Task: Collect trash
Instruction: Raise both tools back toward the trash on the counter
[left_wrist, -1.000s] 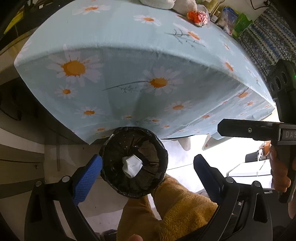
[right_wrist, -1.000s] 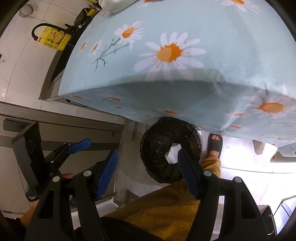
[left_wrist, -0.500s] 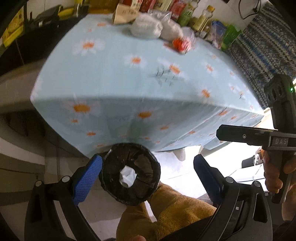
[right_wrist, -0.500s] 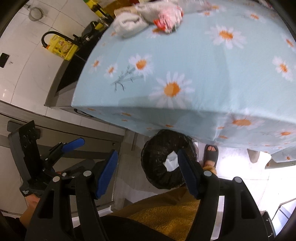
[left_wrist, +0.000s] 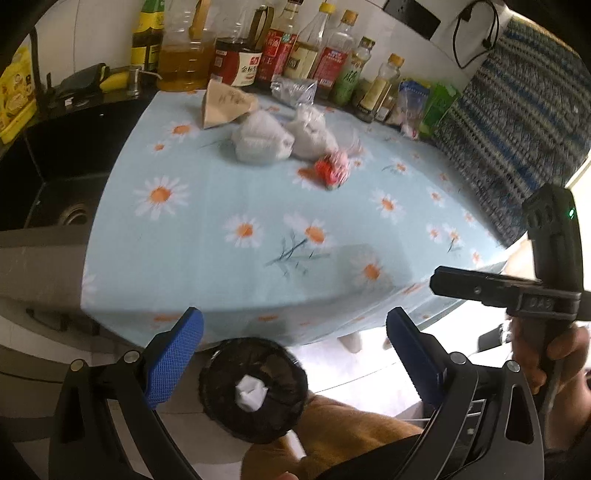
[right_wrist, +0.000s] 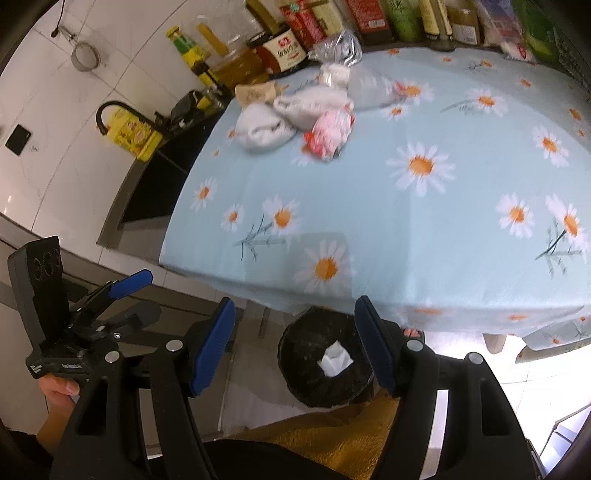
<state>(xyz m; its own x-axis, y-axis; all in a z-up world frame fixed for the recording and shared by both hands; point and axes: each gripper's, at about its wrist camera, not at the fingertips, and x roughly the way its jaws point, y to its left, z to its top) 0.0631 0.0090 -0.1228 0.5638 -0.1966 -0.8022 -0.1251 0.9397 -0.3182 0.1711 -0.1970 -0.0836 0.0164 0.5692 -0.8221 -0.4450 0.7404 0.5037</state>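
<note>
Bin (left_wrist: 255, 387) on the floor under the table's near edge, far rim hidden by the cloth (left_wrist: 258, 206); one white wad (left_wrist: 251, 392) inside. Near the table's far edge: two grey-white bags (left_wrist: 264, 138), one red wrapper (left_wrist: 332, 170), blurred, and one brown paper bag (left_wrist: 225, 103). Bottles (left_wrist: 295, 51) behind, tops cut off. Left gripper (left_wrist: 291, 354) and right gripper (right_wrist: 295, 347): jaws apart, empty.

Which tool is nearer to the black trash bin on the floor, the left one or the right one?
Hard to tell. Both the left tool and the right tool hang open above the bin, beside each other, near the table edge.
</note>
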